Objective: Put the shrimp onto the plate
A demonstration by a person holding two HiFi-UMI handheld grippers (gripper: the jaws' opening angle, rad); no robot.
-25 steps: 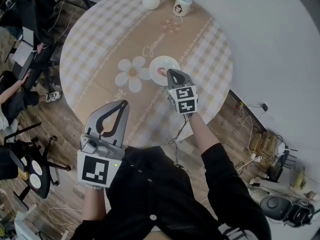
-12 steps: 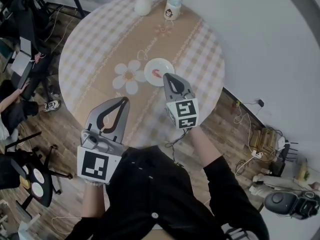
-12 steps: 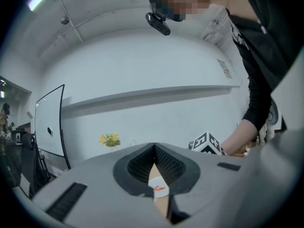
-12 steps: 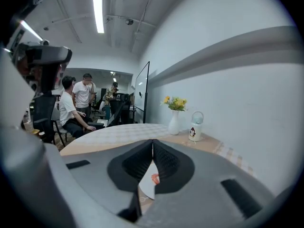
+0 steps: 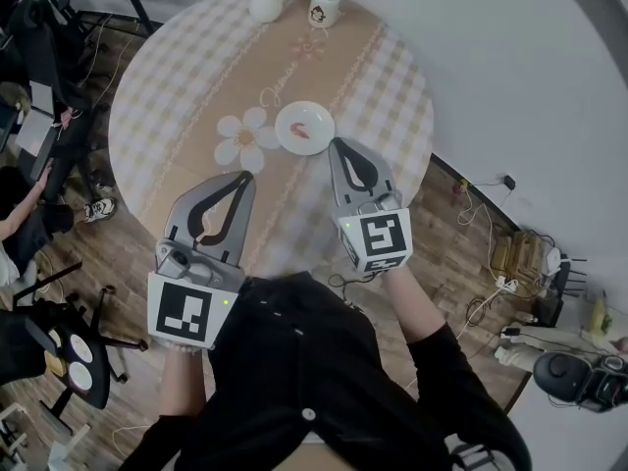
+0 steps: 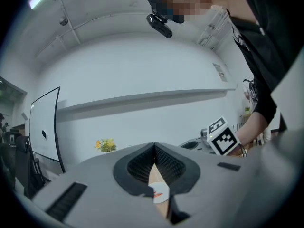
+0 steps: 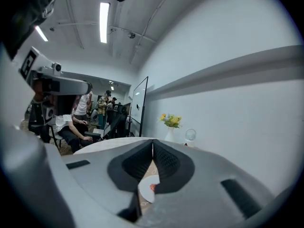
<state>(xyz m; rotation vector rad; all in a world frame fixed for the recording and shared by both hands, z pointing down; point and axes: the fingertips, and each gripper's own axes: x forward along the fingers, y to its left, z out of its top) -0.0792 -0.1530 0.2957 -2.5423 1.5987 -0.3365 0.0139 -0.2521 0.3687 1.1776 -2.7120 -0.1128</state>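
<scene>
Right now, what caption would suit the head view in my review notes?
A shrimp on the white plate on a round checked table; left gripper and right gripper both shut and empty.

Ahead of both tools the desk (image 5: 177,86) is mostly open cloth. The plate (image 5: 286,131) lies just beyond the right tool (image 5: 338,143) and ahead-right of the left tool (image 5: 244,176), which has bare cloth straight ahead. A vase (image 5: 266,0) and a mug (image 5: 326,3) stand together at the far edge, well beyond the plate.
</scene>
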